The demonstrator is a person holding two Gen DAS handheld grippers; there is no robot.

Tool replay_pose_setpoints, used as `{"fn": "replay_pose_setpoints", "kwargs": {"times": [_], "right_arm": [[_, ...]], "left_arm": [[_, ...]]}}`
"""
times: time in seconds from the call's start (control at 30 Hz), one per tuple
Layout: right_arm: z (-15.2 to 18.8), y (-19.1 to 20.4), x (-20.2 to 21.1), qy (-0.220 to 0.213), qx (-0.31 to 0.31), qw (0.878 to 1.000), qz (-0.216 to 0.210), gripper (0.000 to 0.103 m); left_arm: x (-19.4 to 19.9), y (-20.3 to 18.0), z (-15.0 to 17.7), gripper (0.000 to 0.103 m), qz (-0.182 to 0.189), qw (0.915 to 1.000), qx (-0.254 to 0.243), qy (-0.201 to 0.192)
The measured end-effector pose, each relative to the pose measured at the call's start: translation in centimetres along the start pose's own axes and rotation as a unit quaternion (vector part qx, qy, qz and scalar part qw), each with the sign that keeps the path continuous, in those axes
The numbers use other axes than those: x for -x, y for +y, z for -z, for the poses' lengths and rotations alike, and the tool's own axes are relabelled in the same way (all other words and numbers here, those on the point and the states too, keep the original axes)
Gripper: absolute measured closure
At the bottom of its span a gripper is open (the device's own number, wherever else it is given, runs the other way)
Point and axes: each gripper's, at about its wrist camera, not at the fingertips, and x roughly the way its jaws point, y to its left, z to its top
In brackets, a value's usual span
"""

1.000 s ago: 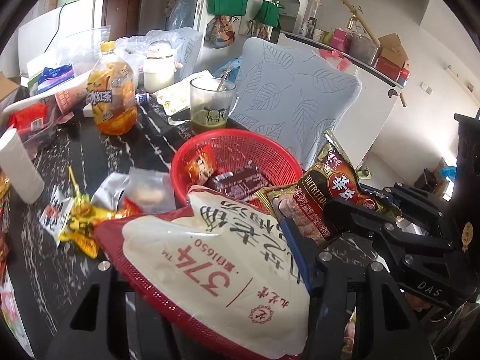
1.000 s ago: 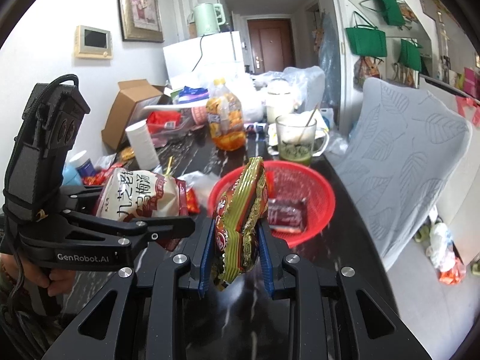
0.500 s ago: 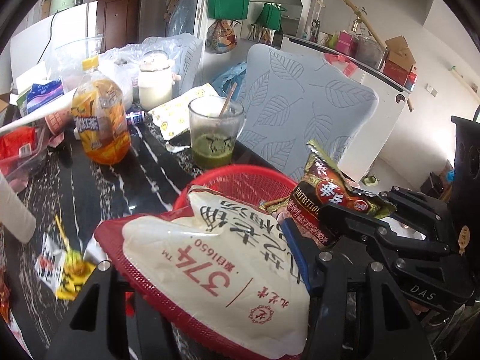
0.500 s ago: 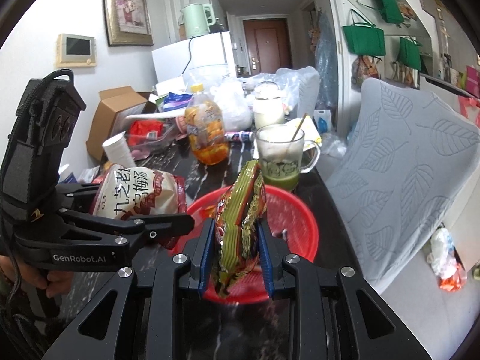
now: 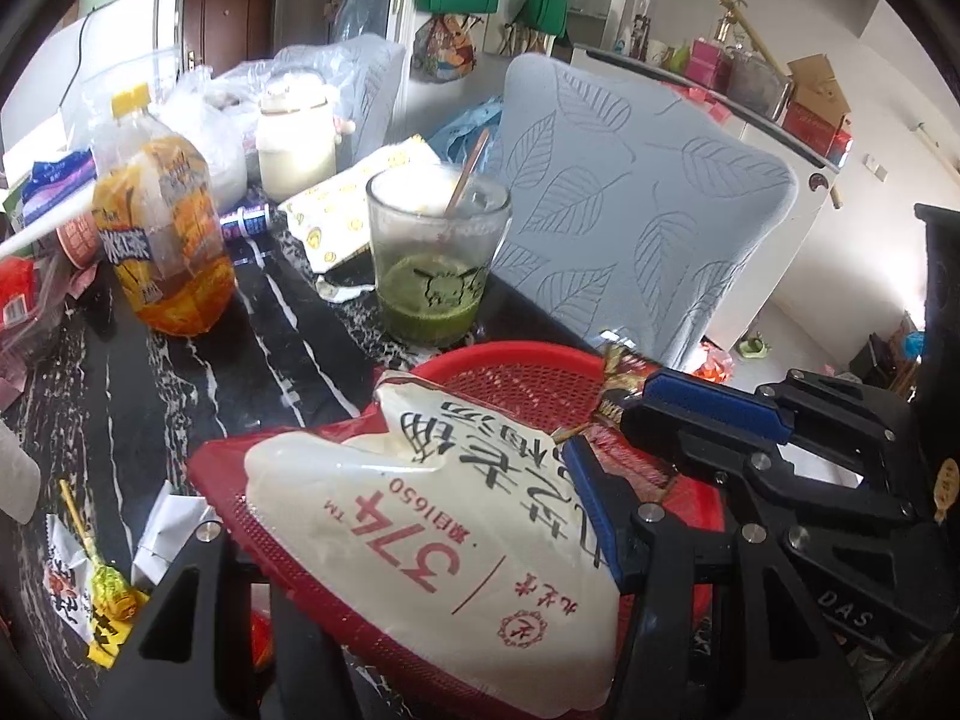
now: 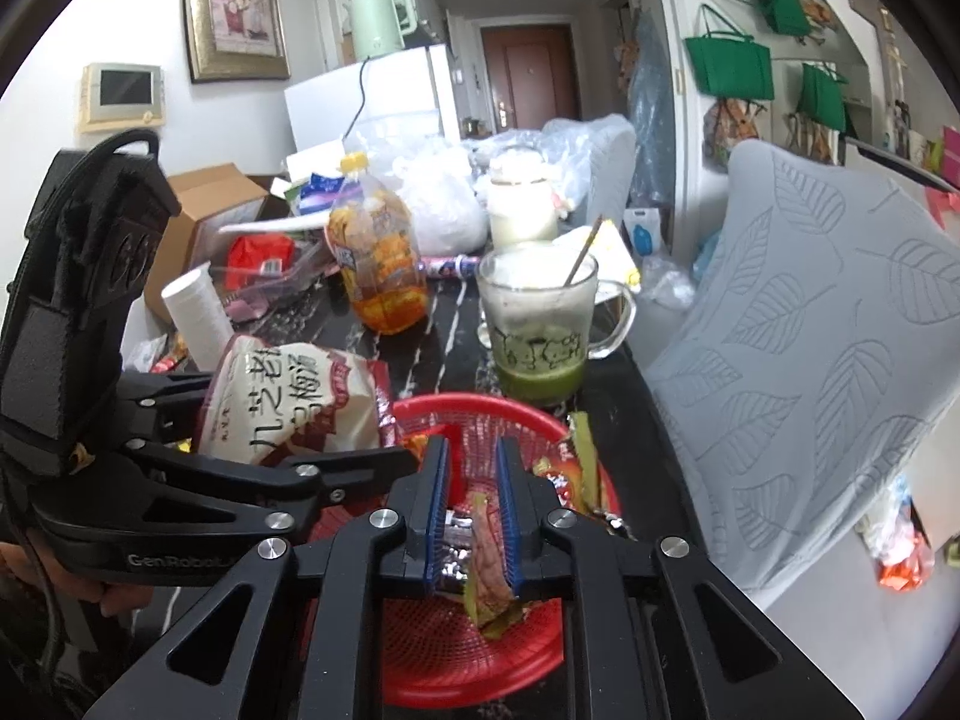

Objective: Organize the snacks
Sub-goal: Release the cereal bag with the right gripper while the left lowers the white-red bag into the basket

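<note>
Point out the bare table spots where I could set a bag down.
Free: the dark strip of table between the bottle and the mug, running up to the basket. Crowded: the far end around the jar, and the edge with the lollipop and wrappers.

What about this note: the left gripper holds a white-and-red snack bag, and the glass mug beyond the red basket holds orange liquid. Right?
Only the colour is wrong: the glass mug beyond the red basket holds green liquid, as the right wrist view shows. The rest stands.
</note>
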Motion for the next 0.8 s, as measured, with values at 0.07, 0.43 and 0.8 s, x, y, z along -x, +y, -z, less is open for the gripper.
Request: {"fn": "replay_pose_setpoints", "kwargs": {"times": [0.07,0.43,0.8], "right_arm": [[0.1,0.0,-0.4,0.006,-0.002,1.0,-0.001,0.087],[0.6,-0.3,-0.6,0.019,-0.024,1.0,0.008,0.086],[0.7,-0.1,1.3,0.013,-0.033,0.999,0.033,0.073]], "left_arm": [[-0.6,0.4,0.2,0.049,-0.002,0.9999,0.004,0.01],[-1.8,0.7,0.6,0.043,-0.038,0.998,0.016,0.048],[0.7,0.2,0.4,0.043,-0.055,0.9981,0.009,0.027]]}}
